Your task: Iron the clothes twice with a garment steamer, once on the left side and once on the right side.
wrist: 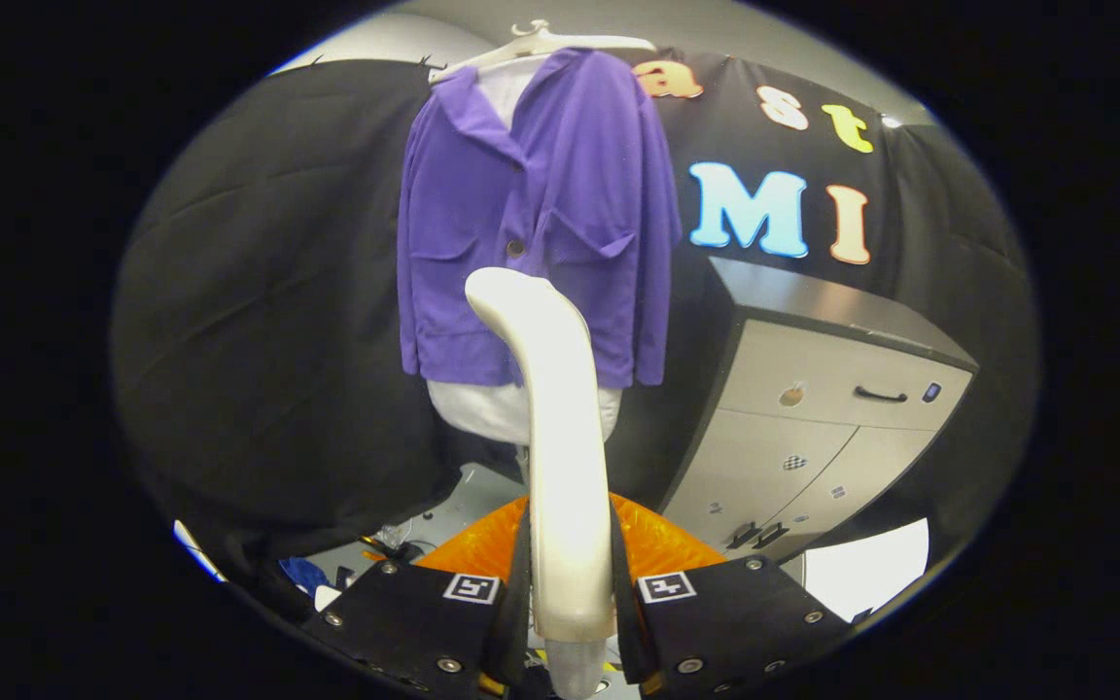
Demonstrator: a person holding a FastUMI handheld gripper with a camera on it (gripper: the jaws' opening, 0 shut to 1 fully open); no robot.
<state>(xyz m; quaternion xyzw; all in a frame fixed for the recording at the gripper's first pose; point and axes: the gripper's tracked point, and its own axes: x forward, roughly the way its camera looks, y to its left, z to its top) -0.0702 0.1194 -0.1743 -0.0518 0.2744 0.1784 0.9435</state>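
Note:
A purple jacket (pixel 541 214) hangs on a white hanger (pixel 541 44) over a white undershirt (pixel 511 408), in front of the black cloth wall. A cream-white garment steamer (pixel 560 437) stands upright between my fingers, its curved head (pixel 511 297) pointing toward the jacket's lower front, near the middle between its two pockets. My gripper (pixel 568 603) is shut on the steamer's handle. I cannot tell whether the head touches the cloth or stands a little short of it.
A grey cabinet (pixel 813 408) with drawers and dark handles stands just right of the jacket. An orange surface (pixel 662 544) lies just beyond my fingers. Small items and cables (pixel 395 544) lie on the floor below the jacket, to the left.

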